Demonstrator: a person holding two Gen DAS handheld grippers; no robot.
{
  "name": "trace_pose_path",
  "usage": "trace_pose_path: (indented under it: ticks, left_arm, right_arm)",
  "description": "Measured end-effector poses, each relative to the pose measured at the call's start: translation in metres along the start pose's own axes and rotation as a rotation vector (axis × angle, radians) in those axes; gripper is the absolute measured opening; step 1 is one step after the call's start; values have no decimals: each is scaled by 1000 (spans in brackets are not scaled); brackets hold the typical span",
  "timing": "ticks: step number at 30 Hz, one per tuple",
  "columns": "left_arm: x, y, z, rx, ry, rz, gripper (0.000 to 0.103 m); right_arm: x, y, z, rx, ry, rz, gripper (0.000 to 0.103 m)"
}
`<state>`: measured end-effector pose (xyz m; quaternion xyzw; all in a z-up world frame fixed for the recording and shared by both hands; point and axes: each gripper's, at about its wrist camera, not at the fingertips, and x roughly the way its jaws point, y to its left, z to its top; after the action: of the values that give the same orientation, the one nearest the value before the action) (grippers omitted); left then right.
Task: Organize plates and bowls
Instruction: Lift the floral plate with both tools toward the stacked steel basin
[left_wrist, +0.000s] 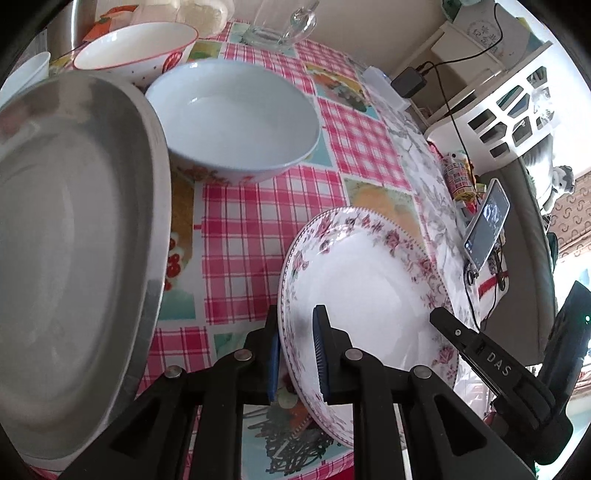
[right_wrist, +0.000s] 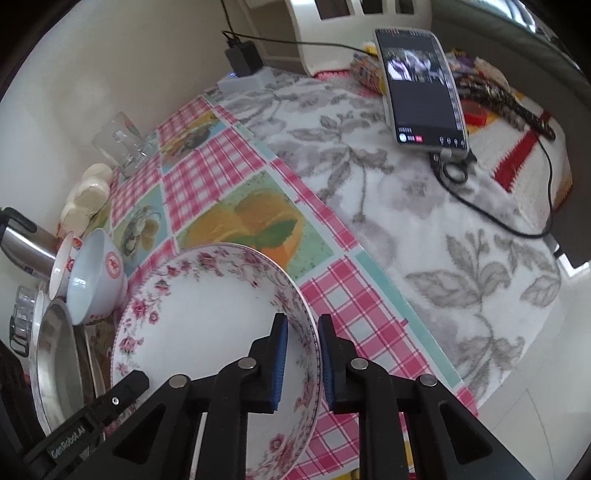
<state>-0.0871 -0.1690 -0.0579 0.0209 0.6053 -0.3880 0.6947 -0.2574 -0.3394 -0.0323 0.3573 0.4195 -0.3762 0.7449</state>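
Note:
A floral-rimmed white plate (left_wrist: 369, 288) is held tilted above the checked tablecloth. My left gripper (left_wrist: 297, 354) is shut on its near left rim. My right gripper (right_wrist: 301, 362) is shut on the opposite rim of the same plate (right_wrist: 207, 317). A pale blue bowl (left_wrist: 236, 118) sits beyond, with a red-trimmed white bowl (left_wrist: 136, 48) behind it. A large steel plate (left_wrist: 70, 236) fills the left of the left wrist view. In the right wrist view the blue bowl (right_wrist: 96, 277) and steel plate (right_wrist: 59, 354) lie at the left.
A glass mug (left_wrist: 280, 22) stands at the table's back. A phone (right_wrist: 421, 88) with a cable lies on the grey-leaf cloth (right_wrist: 406, 229). A steel kettle (right_wrist: 26, 247) and round buns (right_wrist: 88, 195) are at far left. The table edge runs along the right.

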Motion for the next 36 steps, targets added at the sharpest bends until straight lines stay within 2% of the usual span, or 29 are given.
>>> trace_pose_path:
  ticks: [7, 12, 19, 36]
  left_arm:
    - [-4, 2, 3, -9, -8, -17, 17]
    - [-8, 2, 4, -7, -17, -25, 17]
    - [-12, 2, 5, -10, -29, -36, 17]
    - [-45, -6, 12, 27, -131, -86, 17]
  right_arm:
    - [-6, 2, -1, -3, -21, 22, 18]
    - [-17, 5, 0, -28, -78, 22, 13]
    - [-19, 7, 0, -36, -87, 11, 9]
    - [-44, 7, 4, -12, -191, 81, 9]
